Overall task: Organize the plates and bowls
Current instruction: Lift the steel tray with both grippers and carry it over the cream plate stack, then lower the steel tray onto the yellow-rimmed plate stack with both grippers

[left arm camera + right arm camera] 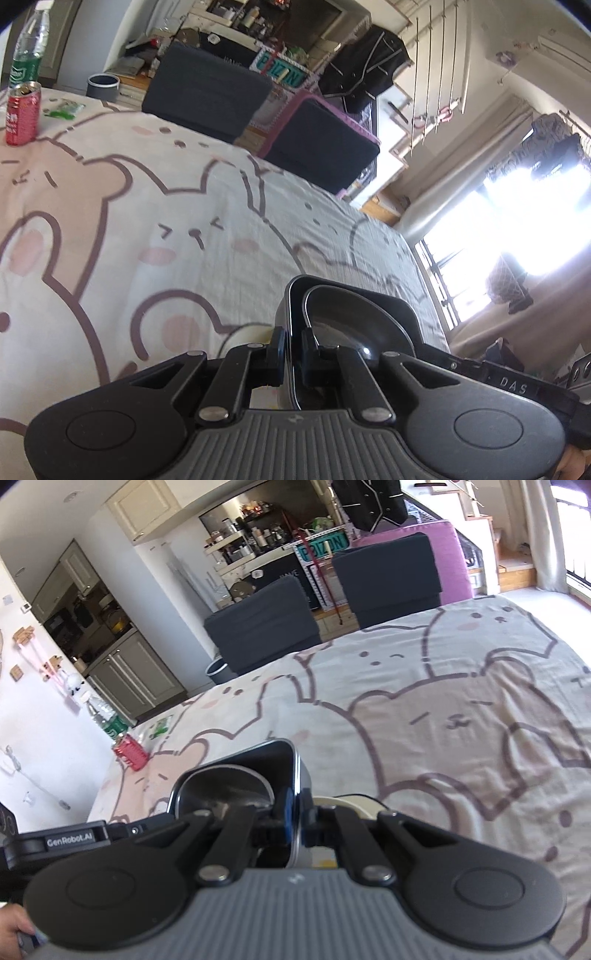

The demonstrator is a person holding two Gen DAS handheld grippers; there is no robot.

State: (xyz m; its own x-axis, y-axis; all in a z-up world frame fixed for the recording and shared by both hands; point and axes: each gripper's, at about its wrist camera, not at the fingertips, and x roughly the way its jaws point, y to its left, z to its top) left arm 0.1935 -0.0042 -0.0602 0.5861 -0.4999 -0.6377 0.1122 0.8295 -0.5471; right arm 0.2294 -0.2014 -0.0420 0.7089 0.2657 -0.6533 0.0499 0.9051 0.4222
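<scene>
Left claw: my left gripper (291, 354) was pinched narrow on the near wall of the dark square bowl (391, 314), one pad outside the rim, one inside.
Bowl, from the left: it sat straight ahead of my left fingers and spread off to their right, with a second rounded dark bowl (351, 317) nested inside it.
Under the bowl: a pale cream dish (247, 334) peeked out just left of the wall I held; I couldn't tell whether the two touched.
Right claw: my right gripper (294, 818) was clamped narrow on the opposite wall of the same dark square bowl (255, 757), pads either side of the rim.
Bowl, from the right: here it spread off to the left of my fingers, the inner bowl (225, 786) sitting deep in it.
Right of the claw: the cream dish (360, 803) showed just beside my right-hand pad.
The relation that counted: the bowl lay between my two claws, each equally near, on the bear-print tablecloth (461, 709).
Judgement: any lift would need both hands rising level, or the nested bowl would slide.
</scene>
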